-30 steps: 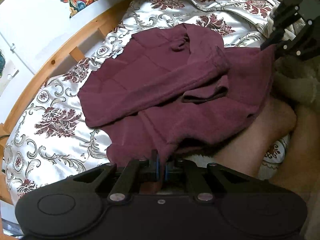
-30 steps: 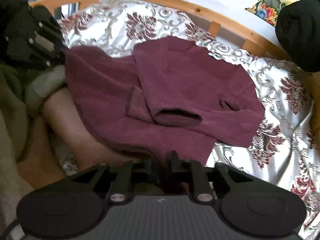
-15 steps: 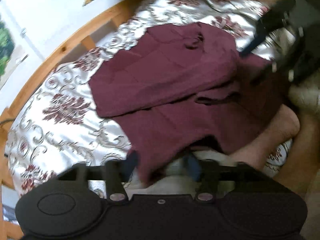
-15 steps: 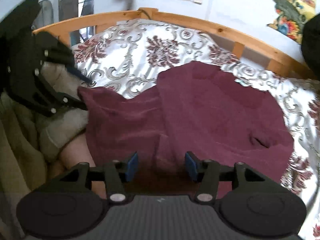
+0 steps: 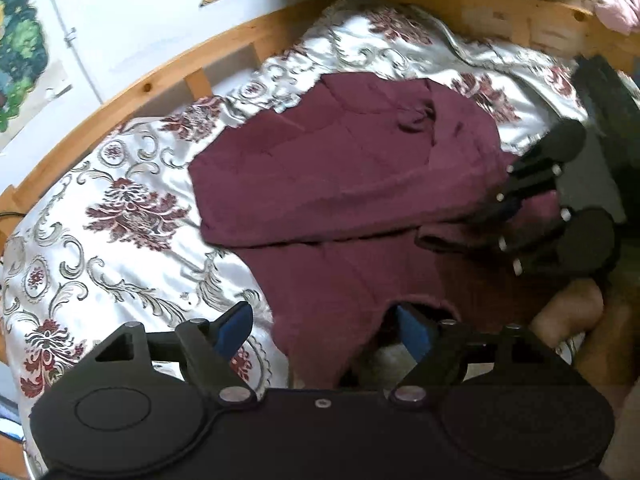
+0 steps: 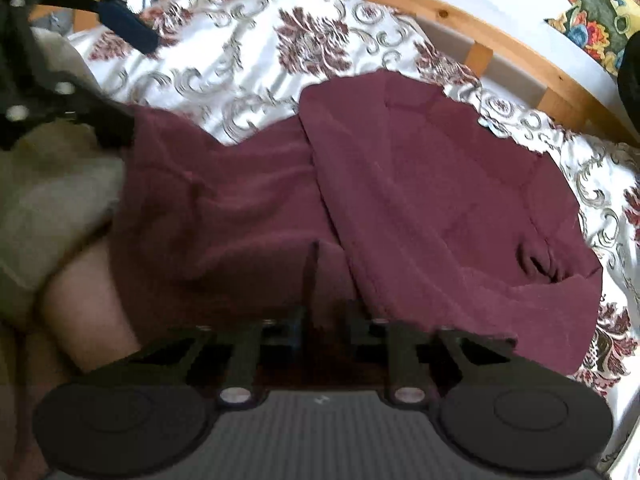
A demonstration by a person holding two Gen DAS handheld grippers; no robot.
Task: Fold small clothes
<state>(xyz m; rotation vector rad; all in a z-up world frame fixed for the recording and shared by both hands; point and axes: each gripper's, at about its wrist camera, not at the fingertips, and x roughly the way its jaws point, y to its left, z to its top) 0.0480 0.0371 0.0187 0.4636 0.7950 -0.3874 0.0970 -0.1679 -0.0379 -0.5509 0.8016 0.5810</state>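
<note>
The maroon garment [image 5: 344, 184] lies on the floral bedspread [image 5: 100, 216], partly folded: one side with its sleeve is laid across the body, and the near hem hangs off the bed edge over the person's bare knee [image 5: 568, 312]. In the left wrist view the garment fills the middle and runs down towards 6 o'clock; the wooden bed frame [image 5: 160, 80] curves from 9 to 12 o'clock. The step in hand, as I judge it, is a fresh hold on the near edge to carry the next fold. To do it well, each hold should sit near an outer corner of the hem and take in every layer there, so that the cloth lifts flat, without dragging the fold already laid. The left gripper [image 5: 324, 328] has its jaws spread wide and opening; a tongue of hem lies between the blue pads [image 5: 236, 320] without being pressed, so it holds nothing. The right gripper [image 6: 324, 320], seen at 3 o'clock in the left view, has its jaws closing and nearly together over the maroon cloth at its own 6 o'clock; that view is blurred, and I cannot tell whether cloth is actually pinched
</note>
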